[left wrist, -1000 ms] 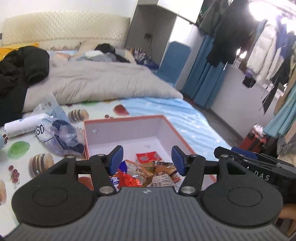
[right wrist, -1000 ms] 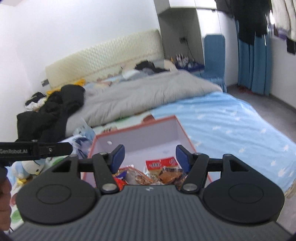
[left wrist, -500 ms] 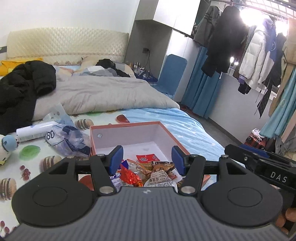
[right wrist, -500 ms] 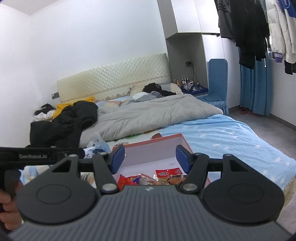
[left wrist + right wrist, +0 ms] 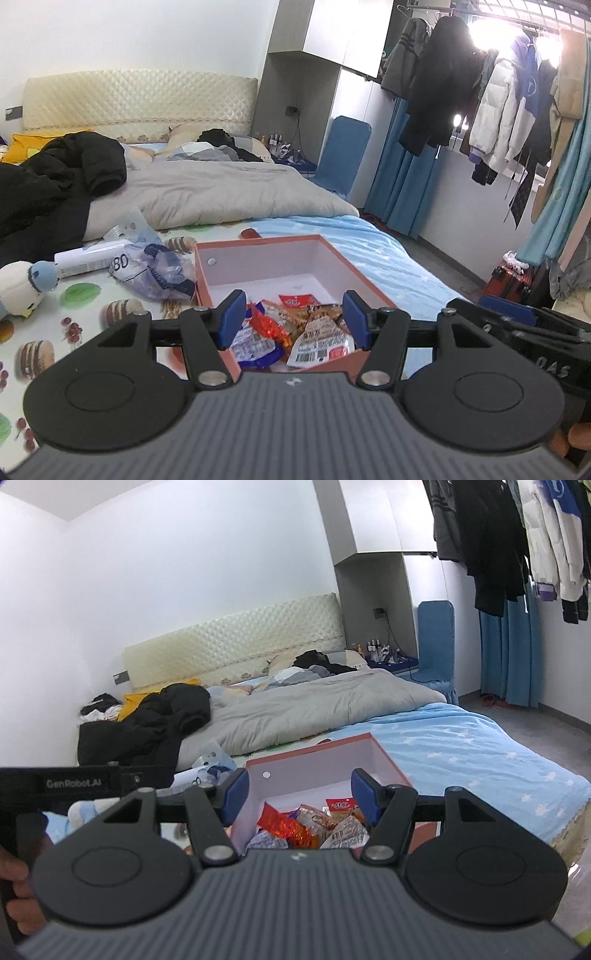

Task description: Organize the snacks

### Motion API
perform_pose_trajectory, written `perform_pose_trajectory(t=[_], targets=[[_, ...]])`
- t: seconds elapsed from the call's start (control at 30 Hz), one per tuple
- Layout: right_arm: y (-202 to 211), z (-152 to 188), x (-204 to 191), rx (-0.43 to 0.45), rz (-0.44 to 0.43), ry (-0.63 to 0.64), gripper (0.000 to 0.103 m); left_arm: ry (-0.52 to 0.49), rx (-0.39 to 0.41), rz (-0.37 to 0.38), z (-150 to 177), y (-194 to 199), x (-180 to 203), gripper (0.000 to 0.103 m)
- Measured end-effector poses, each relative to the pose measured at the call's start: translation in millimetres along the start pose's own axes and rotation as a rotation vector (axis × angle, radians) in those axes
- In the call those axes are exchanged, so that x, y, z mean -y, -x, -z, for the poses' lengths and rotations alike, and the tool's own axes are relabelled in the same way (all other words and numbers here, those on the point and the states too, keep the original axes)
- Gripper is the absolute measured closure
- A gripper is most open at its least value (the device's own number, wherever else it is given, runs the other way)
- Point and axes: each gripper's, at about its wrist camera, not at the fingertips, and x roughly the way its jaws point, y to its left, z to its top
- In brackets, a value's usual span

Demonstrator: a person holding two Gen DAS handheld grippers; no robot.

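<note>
Now we hold both the left gripper (image 5: 293, 319) and the right gripper (image 5: 300, 795) with jaws apart and nothing between them, above the near end of the box (image 5: 258, 243). Below them the snacks (image 5: 295, 328) lie heaped in that near end, its far half bare. Around it we see the bed (image 5: 369, 247), a plastic bag (image 5: 155, 269) just left of the box, and a plush toy (image 5: 22, 288) farther left.

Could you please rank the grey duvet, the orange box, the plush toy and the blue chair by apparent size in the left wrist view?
1. Grey duvet
2. Orange box
3. Blue chair and plush toy: these look alike; the toy lies far nearer the camera, so I leave them unranked.
</note>
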Motion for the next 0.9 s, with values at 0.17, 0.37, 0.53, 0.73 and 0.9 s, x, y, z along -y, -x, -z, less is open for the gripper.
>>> perform_pose_trajectory(t=[0.17, 0.37, 0.53, 0.73, 0.9], targets=[[1, 16, 2, -0.044, 0.019, 0.007, 0.039, 0.006, -0.007, -0.015, 18, 14, 0, 0.040], [9, 31, 2, -0.073, 0.028, -0.025, 0.039, 0.025, -0.030, -0.024, 34, 19, 1, 0.040], [7, 37, 0, -0.091, 0.050, -0.007, 0.039, 0.021, -0.043, -0.024, 36, 15, 1, 0.040], [7, 37, 1, -0.087, 0.055, -0.012, 0.039, 0.011, -0.050, -0.028, 35, 12, 0, 0.040], [9, 35, 3, -0.081, 0.055, -0.041, 0.039, 0.009, -0.049, -0.027, 34, 12, 1, 0.040]])
